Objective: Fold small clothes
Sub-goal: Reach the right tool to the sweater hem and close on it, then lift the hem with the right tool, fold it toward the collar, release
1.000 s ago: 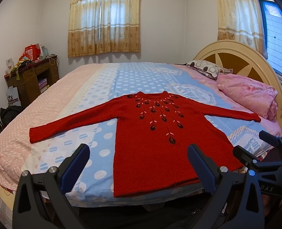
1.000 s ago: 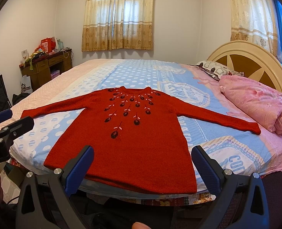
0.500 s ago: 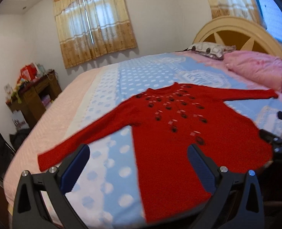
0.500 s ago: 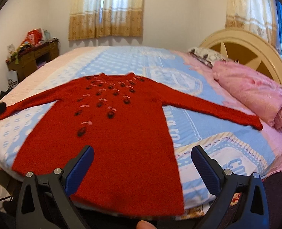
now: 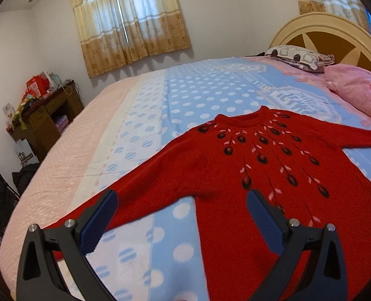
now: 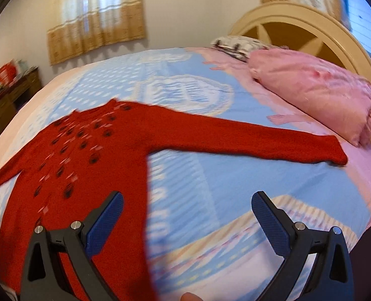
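Note:
A red knitted sweater (image 5: 273, 183) with dark flower embroidery lies flat, front up, on the bed, both sleeves spread out sideways. My left gripper (image 5: 181, 207) hovers open above the sweater's left sleeve near the armpit, nothing between its blue pads. In the right wrist view the same sweater (image 6: 85, 150) fills the left half, its right sleeve reaching out to a cuff (image 6: 336, 153) near the bed's edge. My right gripper (image 6: 187, 207) is open over the blue sheet just beside the sweater's right side, holding nothing.
The bed (image 5: 125, 135) has a blue dotted and pink cover. A folded pink quilt (image 6: 318, 87) and a patterned pillow (image 5: 298, 57) lie by the cream headboard (image 5: 331, 30). A cluttered wooden desk (image 5: 45, 115) stands at the far left wall. A fingertip (image 6: 189, 296) shows at the bottom edge.
Both grippers have moved forward and down over the bed, the left swinging toward the left sleeve, the right toward the right sleeve. Both stayed open. The sweater has not moved.

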The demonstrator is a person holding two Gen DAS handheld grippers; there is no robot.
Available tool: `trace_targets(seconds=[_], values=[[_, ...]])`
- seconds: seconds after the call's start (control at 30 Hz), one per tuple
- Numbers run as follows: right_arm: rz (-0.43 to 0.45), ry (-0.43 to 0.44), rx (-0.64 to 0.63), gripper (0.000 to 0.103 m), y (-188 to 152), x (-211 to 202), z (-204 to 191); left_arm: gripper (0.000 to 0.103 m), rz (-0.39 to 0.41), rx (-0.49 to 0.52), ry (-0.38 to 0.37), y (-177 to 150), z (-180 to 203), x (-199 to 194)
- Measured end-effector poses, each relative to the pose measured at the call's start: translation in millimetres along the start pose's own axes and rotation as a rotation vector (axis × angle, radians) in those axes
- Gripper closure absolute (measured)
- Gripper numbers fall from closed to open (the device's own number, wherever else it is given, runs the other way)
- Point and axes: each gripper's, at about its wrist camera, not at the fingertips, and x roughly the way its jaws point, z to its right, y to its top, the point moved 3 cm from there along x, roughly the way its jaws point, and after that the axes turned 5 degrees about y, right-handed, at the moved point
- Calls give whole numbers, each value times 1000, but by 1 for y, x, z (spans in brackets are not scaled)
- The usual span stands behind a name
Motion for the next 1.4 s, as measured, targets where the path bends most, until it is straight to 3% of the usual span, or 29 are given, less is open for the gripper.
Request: trace_targets(seconds=[0.27, 0.63, 0.7, 0.87, 0.93, 1.07, 1.23, 1.3, 1.4], values=[[-10, -151, 167, 1, 25, 25, 98, 0, -52, -4, 42, 18, 13, 66], [26, -447, 390, 1, 32, 7, 252, 0, -75, 1, 32, 33, 30, 109], [8, -462, 432, 1, 28, 8, 270, 0, -91, -7, 27, 33, 31, 119], [-48, -404, 529, 1, 17, 22, 296, 0, -120, -5, 21, 29, 37, 136], [-40, -408, 505, 3, 19, 28, 294, 0, -132, -8, 16, 27, 38, 140], [-53, -376, 469, 21, 28, 39, 286, 0, -146, -2, 8, 25, 41, 146], [-88, -354, 416, 73, 40, 57, 277, 0, -147, -7, -1, 23, 41, 147], [-91, -347, 414, 85, 42, 61, 275, 0, -149, -17, -4, 23, 40, 147], [-90, -331, 425, 92, 46, 64, 272, 0, -151, -30, -10, 22, 37, 148]])
